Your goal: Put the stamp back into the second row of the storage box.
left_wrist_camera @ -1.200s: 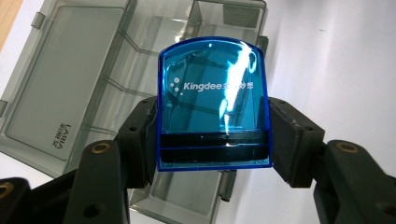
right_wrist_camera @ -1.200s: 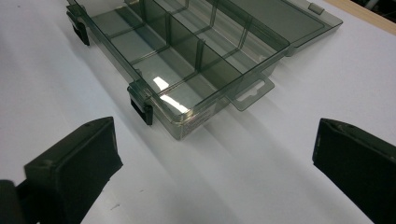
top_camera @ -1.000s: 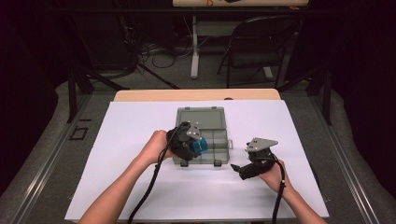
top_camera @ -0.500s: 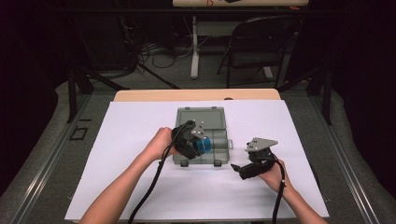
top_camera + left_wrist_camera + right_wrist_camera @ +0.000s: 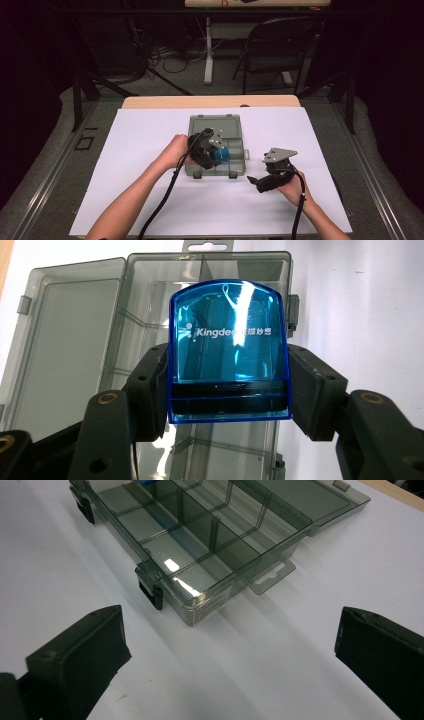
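Your left gripper [image 5: 227,390] is clamped on the translucent blue plastic stamp-like block [image 5: 229,352], one black jaw pressed to each of its side faces. Compared with a second ago, the left gripper has travelled from the near-left part of the smoke-grey transparent compartment box [image 5: 216,145] toward its right side, and the blue block now hangs over the box's right-hand compartments. Judge this as the carry nearing its end: the block is above the open tray, not yet set in it.

In the left gripper view the block sits upright between the jaws, printed face toward the camera, with the divided tray directly behind it and the open lid [image 5: 60,335] lying flat beside.

Your right gripper [image 5: 267,179] rests on the white table sheet [image 5: 150,135] near the sheet's front-right corner, jaws spread wide and empty, just beside the box's right end and pointing toward it.
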The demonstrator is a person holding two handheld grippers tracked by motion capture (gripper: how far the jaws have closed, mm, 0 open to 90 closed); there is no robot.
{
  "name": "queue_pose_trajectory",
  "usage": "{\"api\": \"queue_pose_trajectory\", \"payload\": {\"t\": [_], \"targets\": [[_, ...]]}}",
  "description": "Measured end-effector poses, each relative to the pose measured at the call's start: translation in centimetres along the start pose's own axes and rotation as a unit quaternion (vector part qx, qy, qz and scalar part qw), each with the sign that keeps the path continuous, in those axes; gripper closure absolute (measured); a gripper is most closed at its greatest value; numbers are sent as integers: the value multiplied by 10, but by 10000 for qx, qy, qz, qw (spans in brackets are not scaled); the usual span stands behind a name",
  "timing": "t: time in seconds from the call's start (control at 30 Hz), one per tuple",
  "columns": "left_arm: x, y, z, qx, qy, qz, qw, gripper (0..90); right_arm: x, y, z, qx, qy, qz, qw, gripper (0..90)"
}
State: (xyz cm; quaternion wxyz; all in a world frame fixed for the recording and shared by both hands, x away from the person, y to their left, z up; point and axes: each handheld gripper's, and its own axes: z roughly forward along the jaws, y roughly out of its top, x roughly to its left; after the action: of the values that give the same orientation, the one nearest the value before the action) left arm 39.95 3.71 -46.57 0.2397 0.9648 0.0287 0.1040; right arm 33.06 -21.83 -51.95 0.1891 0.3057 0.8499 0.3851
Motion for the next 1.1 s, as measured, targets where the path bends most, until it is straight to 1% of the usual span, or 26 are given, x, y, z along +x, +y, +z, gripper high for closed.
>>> {"api": "queue_pose_trajectory", "payload": {"t": [0.07, 0.1, 0.13, 0.17, 0.27, 0.37, 0.4, 0.43, 0.47, 0.5, 0.57, 0.7, 0.93, 1.0, 1.03, 1.1], "targets": [[1, 1, 2, -34, -38, 18, 10000, 410, 0, 0, 0, 3, 5, -9, 10000, 0], [1, 2, 3, -6, -49, 37, 10000, 411, 0, 0, 0, 2, 1, -2, 10000, 0], [0, 2, 5, -30, -56, 81, 9999, 410, 0, 0, 0, 5, -1, -8, 10000, 0], [0, 2, 6, -47, -112, 78, 9999, 410, 0, 0, 0, 4, 6, -4, 10000, 0], [0, 4, 10, -5, -133, 170, 9998, 410, -1, -1, 0, -32, 4, -2, 10000, 0], [1, 5, 13, 12, -157, 171, 9997, 410, -1, -1, 0, 10, 10, -15, 10000, 0], [1, 5, 14, 9, -164, 182, 9997, 410, -1, -1, 1, -26, 3, -13, 10000, 0], [2, 5, 15, 39, -159, 172, 9997, 410, 0, -1, 1, 14, 10, -8, 10000, 0], [2, 5, 15, 47, -160, 189, 9997, 411, 0, -1, 1, -25, 11, -11, 10000, 0], [3, 4, 17, 43, -207, 188, 9996, 410, 0, -1, 1, -28, 9, 0, 10000, 0], [3, 5, 19, 75, -194, 197, 9996, 410, -1, -1, 1, 16, 15, -8, 10000, 0], [4, 5, 22, 93, -277, 251, 9993, 410, 0, -1, 1, 32, 13, -16, 10000, 0], [4, 6, 27, 123, -365, 296, 9988, 410, 0, -1, 1, 46, 22, -28, 10000, 0], [4, 6, 29, 170, -345, 300, 9988, 409, 0, -2, 1, -12, 18, -17, 10000, 0], [4, 6, 29, 170, -373, 308, 9987, 410, -1, -1, 1, -11, 17, -19, 10000, 0], [5, 5, 29, 174, -372, 296, 9987, 409, -1, -1, 0, 63, 18, -30, 10000, 0]]}}
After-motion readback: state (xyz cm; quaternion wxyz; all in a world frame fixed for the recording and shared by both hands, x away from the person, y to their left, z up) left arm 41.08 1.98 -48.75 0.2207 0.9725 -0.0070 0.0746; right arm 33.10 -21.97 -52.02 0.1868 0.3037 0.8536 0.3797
